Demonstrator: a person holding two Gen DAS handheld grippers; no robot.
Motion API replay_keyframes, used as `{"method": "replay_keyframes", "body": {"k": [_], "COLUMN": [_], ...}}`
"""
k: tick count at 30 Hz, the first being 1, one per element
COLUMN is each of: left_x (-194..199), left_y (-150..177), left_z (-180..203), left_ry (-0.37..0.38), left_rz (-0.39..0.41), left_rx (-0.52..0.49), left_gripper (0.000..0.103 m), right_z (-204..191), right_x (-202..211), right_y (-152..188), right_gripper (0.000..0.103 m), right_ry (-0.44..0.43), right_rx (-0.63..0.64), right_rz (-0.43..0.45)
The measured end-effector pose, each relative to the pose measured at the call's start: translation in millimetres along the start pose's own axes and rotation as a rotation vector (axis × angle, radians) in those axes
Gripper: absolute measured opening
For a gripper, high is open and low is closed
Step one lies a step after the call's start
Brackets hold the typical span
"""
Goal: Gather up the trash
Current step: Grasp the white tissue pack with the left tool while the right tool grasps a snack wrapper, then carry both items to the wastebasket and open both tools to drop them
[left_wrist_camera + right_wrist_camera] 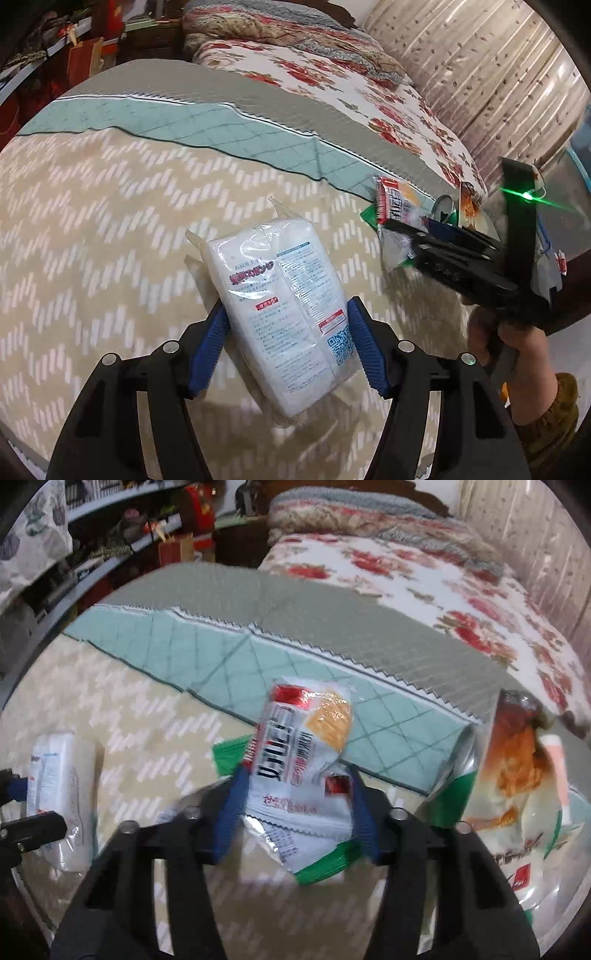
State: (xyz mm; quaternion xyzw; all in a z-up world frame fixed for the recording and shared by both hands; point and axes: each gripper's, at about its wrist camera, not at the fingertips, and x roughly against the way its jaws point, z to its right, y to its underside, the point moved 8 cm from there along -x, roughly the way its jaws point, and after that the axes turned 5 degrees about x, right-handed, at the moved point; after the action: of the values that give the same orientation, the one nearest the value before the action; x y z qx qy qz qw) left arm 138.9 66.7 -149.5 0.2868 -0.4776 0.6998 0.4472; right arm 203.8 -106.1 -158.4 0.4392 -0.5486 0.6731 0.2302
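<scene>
White sponge pack point(284, 317) clamped by left gripper point(288, 350); only right view shows right gripper point(299, 805) pinching snack wrapper point(303, 771).

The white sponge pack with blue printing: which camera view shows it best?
The left wrist view. There the white sponge pack fills the centre, sharp, its label visible, held between the jaws of the left gripper. The right wrist view shows only one side of it at the left edge, small and blurred.

Support: bed point(92, 240), beige zigzag blanket
Layers: teal quilted cover point(207, 125), grey mat point(177, 81), floral quilt point(332, 81)
</scene>
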Motion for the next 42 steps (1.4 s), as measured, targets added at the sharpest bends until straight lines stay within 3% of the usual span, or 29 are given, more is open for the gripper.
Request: {"method": "replay_keyframes", "body": {"k": [3, 7, 11, 14, 19, 26, 29, 32, 35, 36, 38, 39, 40, 42], "left_x": [6.4, 15.1, 20.2, 19.4, 4.4, -57.9, -101.1, -143.7, -184.2, -193.6, -218.1, -228.2, -232.9, -232.0], "left_y": [0.1, -1.4, 3.3, 10.9, 38.4, 112.0, 149.6, 177.3, 188.2, 189.1, 192.4, 192.5, 193.1, 192.1], "left_z": [6.2, 33.5, 84.8, 128.3, 257.3, 505.4, 592.6, 661.0, 710.8, 718.2, 725.1, 725.2, 726.9, 726.7], "left_ry": [0.014, 0.087, 0.167, 0.213, 0.314, 0.447, 0.467, 0.457, 0.404, 0.393, 0.322, 0.282, 0.275, 0.279], "left_rz": [0.014, 0.02, 0.005, -0.024, -0.126, -0.28, -0.356, -0.401, -0.376, -0.373, -0.385, -0.392, -0.405, -0.405], "left_rx": [-0.02, -0.064, -0.141, -0.213, -0.445, -0.82, -0.878, -0.885, -0.875, -0.866, -0.842, -0.824, -0.813, -0.823], "left_gripper": [0.061, 0.061, 0.061, 0.061, 0.061, 0.061, 0.062, 0.063, 0.068, 0.071, 0.087, 0.087, 0.087, 0.087], "right_z": [-9.1, 12.2, 57.0, 101.3, 190.0, 329.4, 392.7, 442.2, 478.0, 486.3, 497.6, 500.0, 501.8, 494.8], "right_x": [42.5, 118.5, 157.5, 181.2, 224.7, 276.7, 289.8, 288.1, 275.2, 269.7, 259.1, 259.3, 264.7, 275.6], "right_y": [14.2, 48.4, 95.0, 145.6, 237.1, 355.4, 402.9, 427.2, 433.6, 434.9, 434.7, 436.6, 437.8, 435.1], "right_gripper": [0.016, 0.017, 0.017, 0.017, 0.017, 0.017, 0.017, 0.017, 0.02, 0.022, 0.051, 0.079, 0.083, 0.082], "right_ry": [-0.151, -0.244, -0.191, -0.091, 0.076, 0.277, 0.319, 0.331, 0.358, 0.366, 0.37, 0.384, 0.419, 0.473], "right_rx": [-0.046, -0.159, -0.269, -0.369, -0.59, -0.871, -1.012, -1.065, -1.058, -1.047, -1.034, -1.036, -1.033, -0.991], "right_rz": [0.047, 0.192, 0.25, 0.281, 0.351, 0.434, 0.451, 0.418, 0.339, 0.312, 0.266, 0.263, 0.288, 0.314]}}
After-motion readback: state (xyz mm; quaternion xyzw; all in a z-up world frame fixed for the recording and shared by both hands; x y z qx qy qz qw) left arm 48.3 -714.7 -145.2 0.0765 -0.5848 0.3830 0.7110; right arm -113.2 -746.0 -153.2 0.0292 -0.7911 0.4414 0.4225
